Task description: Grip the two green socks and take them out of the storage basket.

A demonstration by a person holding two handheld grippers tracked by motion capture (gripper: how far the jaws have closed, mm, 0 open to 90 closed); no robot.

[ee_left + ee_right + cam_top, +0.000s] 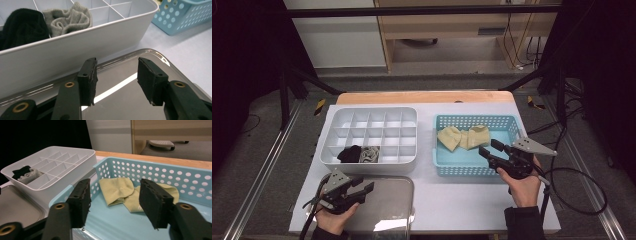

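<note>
Tongs [113, 203] face yellow socks [130, 193].

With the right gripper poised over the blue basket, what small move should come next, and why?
Probably lower the right gripper onto the yellow socks and close on one. Its jaws stand open and empty just short of them, and the white divided organizer already holds a black sock and a grey sock, so sorting seems under way.

The divided organiser [369, 134] is smooth, matt white plastic. The perforated basket [475, 170] is pale blue plastic with a slight sheen. The yellow socks [463, 136], the grey sock [70, 20] and the black sock [23, 27] are soft knitted cloth. The near tray [130, 92] looks like glossy, reflective metal. The gripper pads [80, 200] are rough, matt black.
</note>
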